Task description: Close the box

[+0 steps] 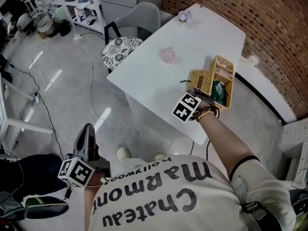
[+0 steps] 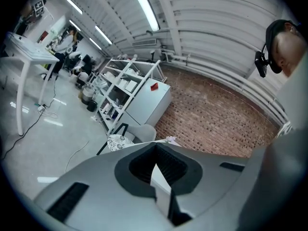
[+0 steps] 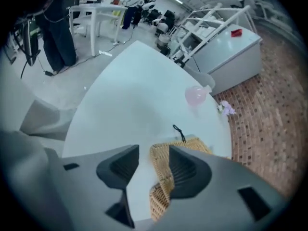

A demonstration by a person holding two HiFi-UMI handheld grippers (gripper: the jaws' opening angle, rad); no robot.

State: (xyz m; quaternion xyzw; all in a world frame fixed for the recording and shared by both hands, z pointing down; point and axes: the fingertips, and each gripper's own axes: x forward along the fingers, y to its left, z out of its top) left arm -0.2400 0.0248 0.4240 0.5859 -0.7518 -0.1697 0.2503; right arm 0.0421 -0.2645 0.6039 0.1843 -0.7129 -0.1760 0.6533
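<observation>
A wicker box (image 1: 224,73) lies open near the front right corner of the white table (image 1: 202,37), with something green (image 1: 219,91) inside. Its lid (image 1: 201,80) is folded out to the left. My right gripper (image 1: 196,93) is at the lid's near edge. In the right gripper view the jaws (image 3: 151,154) stand open around the wicker lid (image 3: 161,170): the lid rests against the right pad, with a gap to the left pad. A black cord loop (image 3: 179,130) sticks out from the lid. My left gripper (image 1: 88,134) hangs low beside the person, away from the table, shut (image 2: 155,148) and empty.
A pink rounded object (image 1: 167,55) sits mid-table and a small purple-white thing (image 1: 185,16) at the far end. A grey chair (image 1: 137,18) with a patterned cushion (image 1: 120,49) stands at the table's left side. A brick wall (image 1: 269,28) runs along the right. Cables cross the floor.
</observation>
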